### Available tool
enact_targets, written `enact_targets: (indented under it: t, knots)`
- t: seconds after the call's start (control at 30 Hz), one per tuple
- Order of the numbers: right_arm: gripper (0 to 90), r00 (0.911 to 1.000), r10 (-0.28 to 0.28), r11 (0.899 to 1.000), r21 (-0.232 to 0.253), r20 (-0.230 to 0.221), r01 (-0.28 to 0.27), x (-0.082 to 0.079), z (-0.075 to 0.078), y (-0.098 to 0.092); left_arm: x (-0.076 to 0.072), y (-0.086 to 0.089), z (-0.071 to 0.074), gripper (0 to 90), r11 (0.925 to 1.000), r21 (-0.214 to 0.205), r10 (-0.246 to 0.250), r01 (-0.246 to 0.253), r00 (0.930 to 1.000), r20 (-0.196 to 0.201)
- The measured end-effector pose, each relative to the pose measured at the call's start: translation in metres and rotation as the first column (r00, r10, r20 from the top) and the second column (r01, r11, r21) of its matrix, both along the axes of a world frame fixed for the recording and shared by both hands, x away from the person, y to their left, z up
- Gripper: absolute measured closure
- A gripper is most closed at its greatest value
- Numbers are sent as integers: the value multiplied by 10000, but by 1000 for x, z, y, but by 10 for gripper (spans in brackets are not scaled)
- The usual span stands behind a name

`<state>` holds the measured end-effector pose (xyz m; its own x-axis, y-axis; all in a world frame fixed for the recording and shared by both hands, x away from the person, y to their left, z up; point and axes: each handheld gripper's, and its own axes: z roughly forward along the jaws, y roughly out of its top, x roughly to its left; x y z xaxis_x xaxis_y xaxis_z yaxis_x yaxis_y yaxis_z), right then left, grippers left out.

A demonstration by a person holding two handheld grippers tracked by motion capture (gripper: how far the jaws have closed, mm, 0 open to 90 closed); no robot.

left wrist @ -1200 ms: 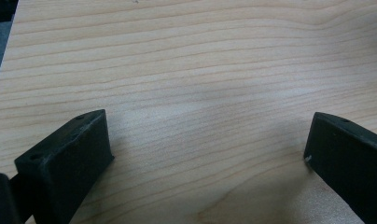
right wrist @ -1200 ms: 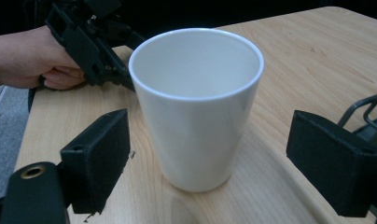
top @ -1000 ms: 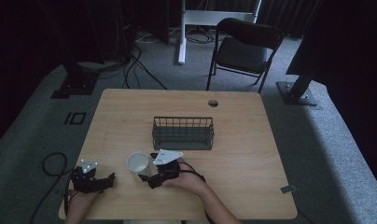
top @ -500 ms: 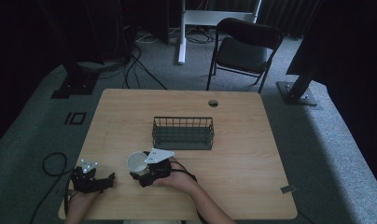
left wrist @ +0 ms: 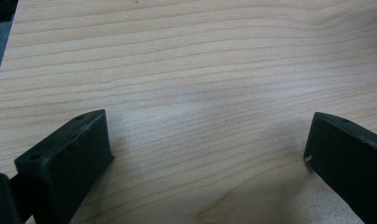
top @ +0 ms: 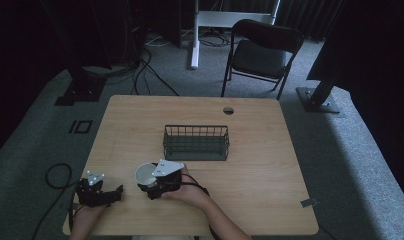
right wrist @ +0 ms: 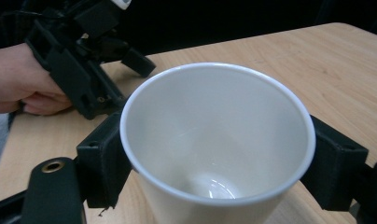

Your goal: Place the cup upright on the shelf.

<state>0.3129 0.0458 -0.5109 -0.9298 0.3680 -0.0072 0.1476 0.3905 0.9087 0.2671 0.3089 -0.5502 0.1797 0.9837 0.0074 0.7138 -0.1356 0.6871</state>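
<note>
A white cup (top: 145,174) stands upright and empty on the wooden table (top: 260,190) near its front left. My right gripper (top: 144,178) reaches it from the right. In the right gripper view the cup (right wrist: 219,140) sits between the two spread jaws of my right gripper (right wrist: 219,168), which lie close to its wall on either side. My left gripper (top: 118,193) rests low over the table's front left corner, left of the cup. It is open over bare wood (left wrist: 210,154). The right gripper view shows the left gripper (right wrist: 84,60) too, held in a hand.
A dark wire basket (top: 196,142) stands at the table's middle, just behind the cup. A round cable hole (top: 228,110) lies near the far edge. A black chair (top: 262,55) stands beyond the table, and cables trail on the floor at left.
My right gripper has slid left across the table until its jaws sit either side of the cup. The cup and the left gripper have stayed where they were.
</note>
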Motion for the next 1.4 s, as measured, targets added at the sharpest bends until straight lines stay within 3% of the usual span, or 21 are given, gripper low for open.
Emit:
enact_targets:
  t: [0.17, 0.67, 1.2, 1.4]
  knots:
    - [202, 10000, 29, 9999, -127, 79, -28, -1, 9, -1, 0, 0, 0, 7, 10000, -2, -2, 2, 10000, 3]
    - [202, 9995, -135, 9995, 282, -289, 143, 6, 38, -16, 0, 0, 0, 7, 10000, 6, -11, 11, 10000, -9]
    - [202, 9981, -598, 9931, 999, -139, 609, 17, 70, -34, 0, 0, 0, 7, 10000, 9, -11, 11, 10000, -12]
    - [202, 9959, -890, 9891, 1189, 152, 866, 21, 84, -42, 0, 0, 0, 7, 10000, 6, -16, 16, 10000, -27]
